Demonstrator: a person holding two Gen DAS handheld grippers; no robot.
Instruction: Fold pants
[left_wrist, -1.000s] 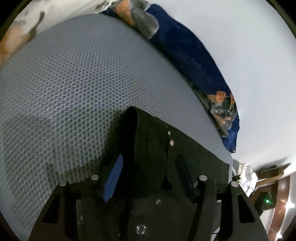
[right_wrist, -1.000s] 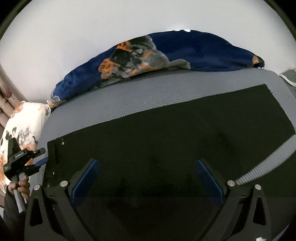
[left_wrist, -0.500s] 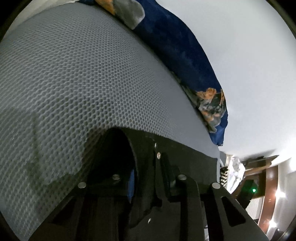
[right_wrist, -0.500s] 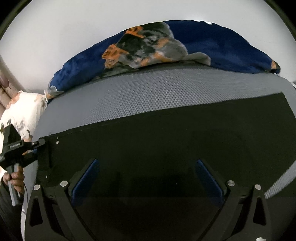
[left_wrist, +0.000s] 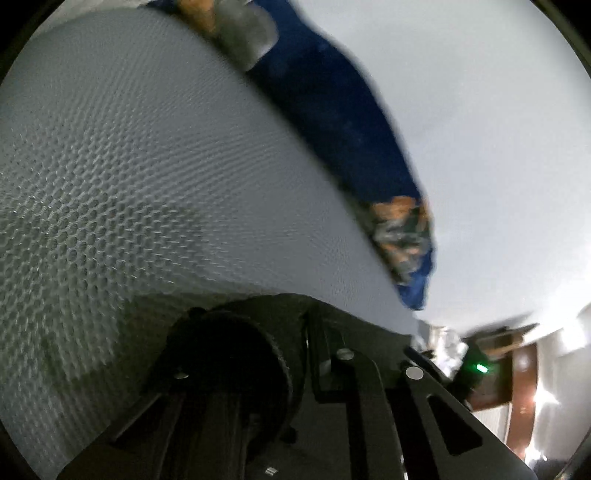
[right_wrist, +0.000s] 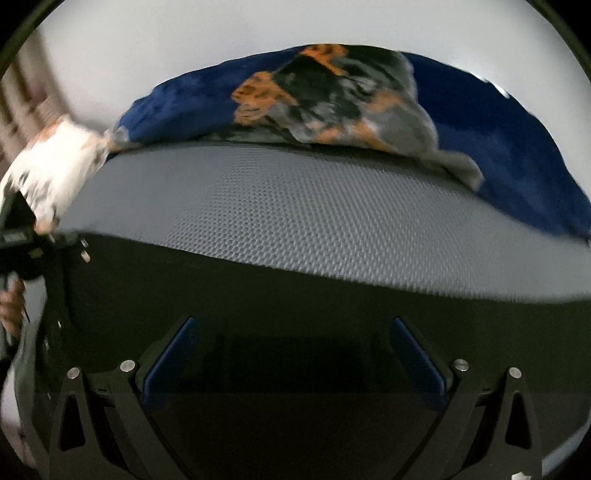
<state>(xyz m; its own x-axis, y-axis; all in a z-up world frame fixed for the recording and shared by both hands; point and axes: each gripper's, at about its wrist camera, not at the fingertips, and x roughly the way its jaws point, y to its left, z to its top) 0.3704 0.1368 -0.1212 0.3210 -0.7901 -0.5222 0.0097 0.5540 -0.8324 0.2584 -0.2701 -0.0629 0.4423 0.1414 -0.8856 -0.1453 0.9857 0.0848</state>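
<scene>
Left gripper (left_wrist: 295, 354) pinching the corner of the black pants (right_wrist: 295, 302) while the right gripper (right_wrist: 291, 354) is hanging spread above them.

Compared with a second ago, the left jaws are pressed together on bunched black cloth at the waistband end, where earlier they were standing apart around it; the grip for the first fold now looks made. The right gripper is sitting lower over the middle of the garment than before, its blue pads (right_wrist: 170, 354) wide apart with nothing between them, so a second hold is probably coming next. The pants are lying flat across a grey honeycomb-textured mattress (right_wrist: 314, 206), with a navy patterned blanket (right_wrist: 332, 92) heaped along the far edge against a plain white wall (left_wrist: 480, 129). A person's hand (right_wrist: 11, 306) is showing at the left edge.
</scene>
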